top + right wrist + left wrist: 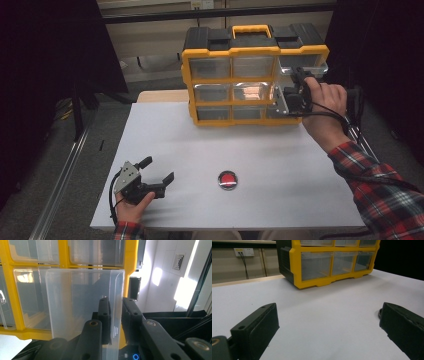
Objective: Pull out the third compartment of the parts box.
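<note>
A clear plastic drawer [82, 312] juts out of the top right slot of the yellow-framed organizer [252, 75] at the far side of the white desk [280, 160], and the right gripper [115, 315] is clenched on its front wall, one jaw inside, one outside. Out front, a small round red-topped object [228, 180] lies on the near part of the desk, well apart from the organizer. Down at the near left corner, the left gripper [157, 170] sits low over the desk in the person's hand [134, 206], jaws spread wide and grasping nothing, the red-topped object off to its right.
</note>
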